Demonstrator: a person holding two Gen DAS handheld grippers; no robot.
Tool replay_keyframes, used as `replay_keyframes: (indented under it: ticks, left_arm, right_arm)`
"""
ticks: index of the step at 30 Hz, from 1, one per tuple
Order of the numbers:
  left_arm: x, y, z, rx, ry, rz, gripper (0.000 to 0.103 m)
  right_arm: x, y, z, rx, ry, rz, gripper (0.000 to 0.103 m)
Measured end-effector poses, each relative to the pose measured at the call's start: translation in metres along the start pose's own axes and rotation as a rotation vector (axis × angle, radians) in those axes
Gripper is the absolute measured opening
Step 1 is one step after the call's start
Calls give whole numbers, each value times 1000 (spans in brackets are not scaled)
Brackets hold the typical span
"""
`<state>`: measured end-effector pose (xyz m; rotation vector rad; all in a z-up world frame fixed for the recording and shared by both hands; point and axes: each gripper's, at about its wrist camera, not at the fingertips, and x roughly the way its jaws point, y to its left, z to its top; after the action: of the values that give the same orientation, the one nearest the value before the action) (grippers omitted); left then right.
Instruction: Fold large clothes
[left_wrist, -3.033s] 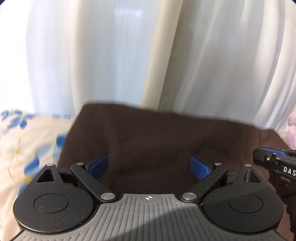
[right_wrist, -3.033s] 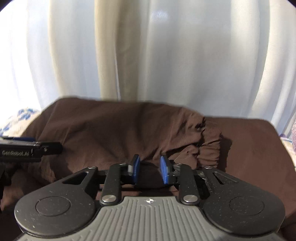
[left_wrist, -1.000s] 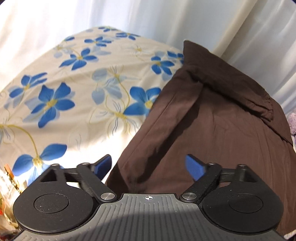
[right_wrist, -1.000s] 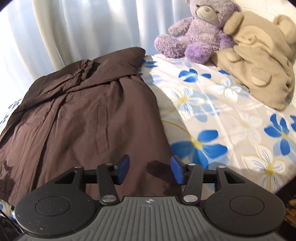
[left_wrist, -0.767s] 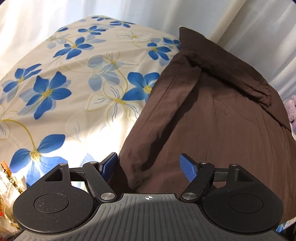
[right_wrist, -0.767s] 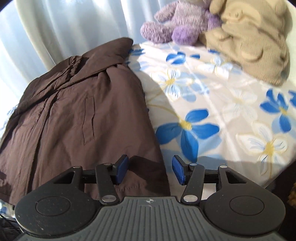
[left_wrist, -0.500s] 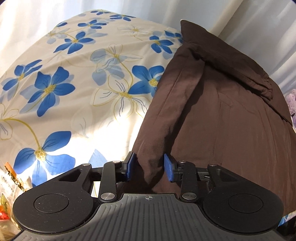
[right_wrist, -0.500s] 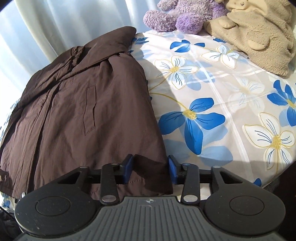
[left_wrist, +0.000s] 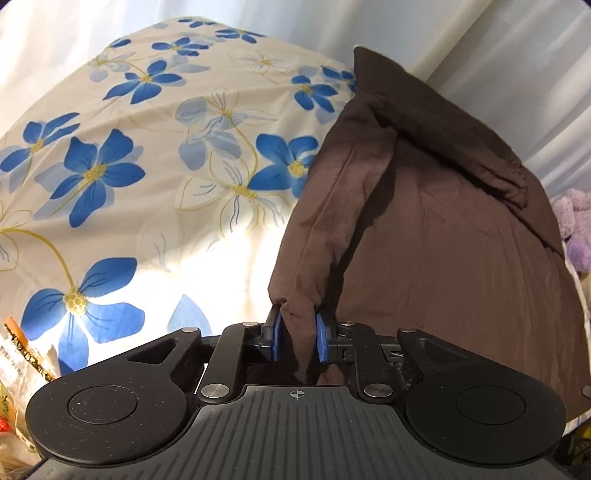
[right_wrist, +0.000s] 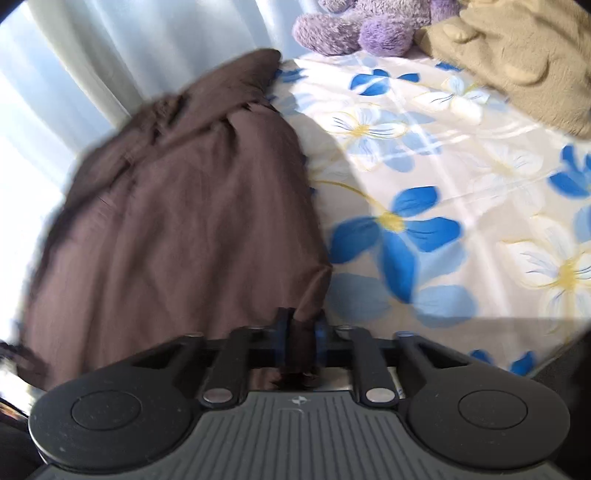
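We noted the left gripper (left_wrist: 297, 338) clamped on the brown coat's (left_wrist: 443, 229) near-left corner, the right gripper (right_wrist: 301, 341) clamped on its near-right corner (blurred); coat lay along the floral bedsheet (left_wrist: 147, 166), by curtains (right_wrist: 92, 55).

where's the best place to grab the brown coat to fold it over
By its two near corners, from the bed's near edge. The brown coat lies lengthwise toward the curtain on the floral sheet, so its near hem is reachable. The left tool and right tool are each shut on a corner there.
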<state>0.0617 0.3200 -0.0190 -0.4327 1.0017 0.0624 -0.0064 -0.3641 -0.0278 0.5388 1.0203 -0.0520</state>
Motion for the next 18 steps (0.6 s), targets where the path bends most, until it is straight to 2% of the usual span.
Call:
replay_keyframes:
  ticks: [5, 12, 15, 18]
  left_arm:
    - [-26, -14, 21, -67, -118, -131, 16]
    - [-36, -26, 65, -155, -212, -297, 15]
    - [-35, -37, 90, -154, -252, -342, 15]
    - [-31, -47, 120, -139, -285, -355, 15]
  right_arm:
    - [-12, 10, 12, 53, -65, 113, 10]
    - [-24, 36, 50, 37, -186, 224, 9]
    - [-27, 48, 73, 13, -250, 244, 9]
    - [-30, 59, 98, -19, -318, 246, 9]
